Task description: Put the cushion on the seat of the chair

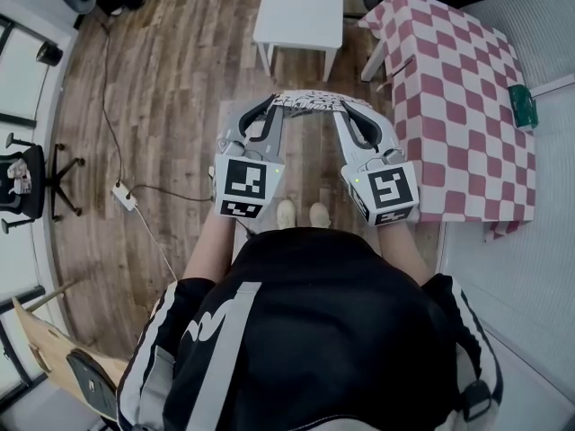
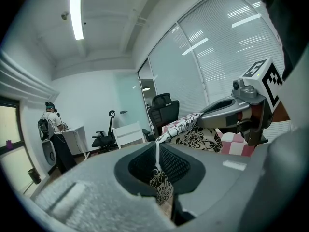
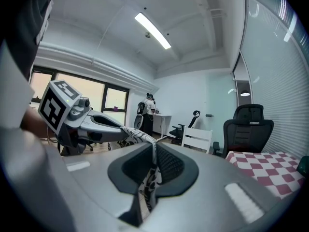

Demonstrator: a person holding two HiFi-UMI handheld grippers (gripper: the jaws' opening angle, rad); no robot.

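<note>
- The left gripper [image 2: 157,164] is clamped tight on one corner of the floral cushion [image 1: 307,101], and the right gripper [image 3: 153,164] is clamped on the other.
- The cushion is stretched between them in the air, above the wooden floor [image 1: 180,88].
- Farther off stands the white chair [image 1: 299,14], apart from the cushion, with a checked table [image 1: 467,97] just to its right.

No legible text, label, brand or number anywhere.
</note>
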